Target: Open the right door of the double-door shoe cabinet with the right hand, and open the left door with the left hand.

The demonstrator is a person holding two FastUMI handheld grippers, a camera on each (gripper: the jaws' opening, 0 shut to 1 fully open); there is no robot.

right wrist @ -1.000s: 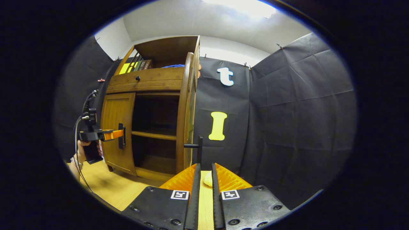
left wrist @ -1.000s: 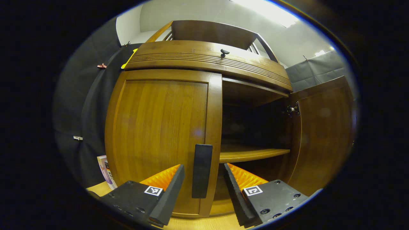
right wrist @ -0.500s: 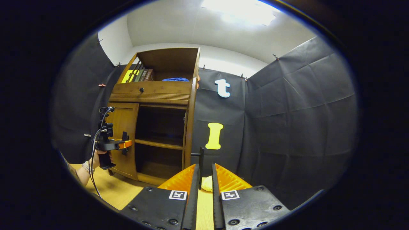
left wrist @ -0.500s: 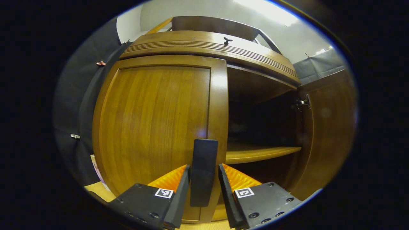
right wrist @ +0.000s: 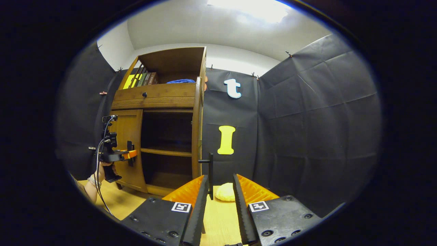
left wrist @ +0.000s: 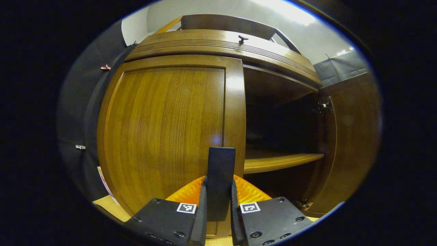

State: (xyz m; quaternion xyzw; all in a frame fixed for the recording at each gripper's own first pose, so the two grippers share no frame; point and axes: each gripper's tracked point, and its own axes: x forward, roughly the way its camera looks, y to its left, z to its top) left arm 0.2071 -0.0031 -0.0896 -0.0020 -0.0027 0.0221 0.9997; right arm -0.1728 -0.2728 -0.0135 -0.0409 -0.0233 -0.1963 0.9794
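Left gripper view: the left door (left wrist: 164,133) is seen close up and flush with the cabinet (left wrist: 222,44). Its dark handle (left wrist: 220,177) is clamped between the fingers of the left gripper (left wrist: 218,215), which are closed tight on both sides of it. To the right, the dark interior and a shelf (left wrist: 280,160) are exposed. The right door (left wrist: 351,136) is swung wide open, and its inner face and a hinge (left wrist: 322,106) are shown. A knob (left wrist: 242,38) is seen on the drawer front above.

Right gripper view: the whole cabinet (right wrist: 160,99) is taken in from farther off, standing on the wooden surface (right wrist: 218,222). The left gripper (right wrist: 128,155) is seen at far left on the left door's handle (right wrist: 130,153), held by a hand (right wrist: 100,169) with a cable trailing. Books (right wrist: 141,79) and a blue item (right wrist: 180,81) are seen on the top shelf. The right door (right wrist: 197,133) is seen edge-on, with its handle (right wrist: 210,174) sticking out. The fingers of the right gripper (right wrist: 218,205) are partly open, and the handle is close to the left finger; contact cannot be told. A pale yellow lump (right wrist: 225,192) lies on the surface beyond.

Square black-and-white markers (right wrist: 181,206) are fixed on both grippers. No readable brand or label text is made out.
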